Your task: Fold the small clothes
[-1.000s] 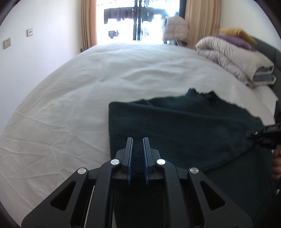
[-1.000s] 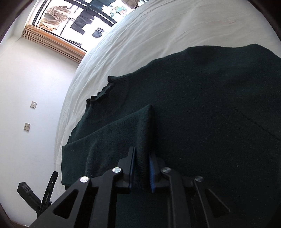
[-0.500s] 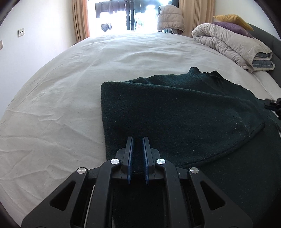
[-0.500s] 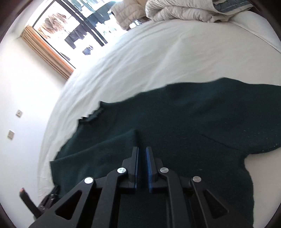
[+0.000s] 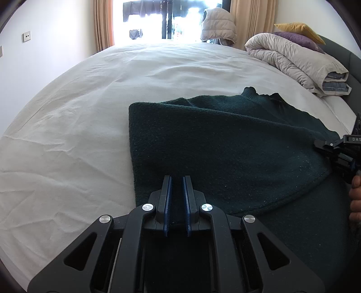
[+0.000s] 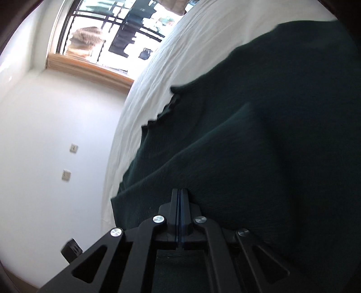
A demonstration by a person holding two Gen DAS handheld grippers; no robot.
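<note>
A dark green knit sweater (image 5: 225, 153) lies on the white bed sheet (image 5: 79, 135), with one side folded over onto the body. My left gripper (image 5: 177, 182) is shut on the sweater's near edge, cloth between its pads. My right gripper (image 6: 180, 191) is shut with its pads almost together, pinching the sweater (image 6: 248, 157) at a fold. It also shows at the right edge of the left wrist view (image 5: 320, 144), gripping the folded layer's corner. The ribbed collar (image 6: 167, 108) points toward the window.
A rolled grey duvet (image 5: 293, 60) with purple and yellow pillows lies at the bed's far right, by the dark headboard. A window with curtains (image 5: 167, 20) is beyond the bed. A white wall with sockets (image 6: 70, 160) stands on the left.
The folded layer was laid down flatter over the sweater's body. My right gripper rolled and swung left, its pads closing tighter on the cloth. My left gripper kept its hold.
</note>
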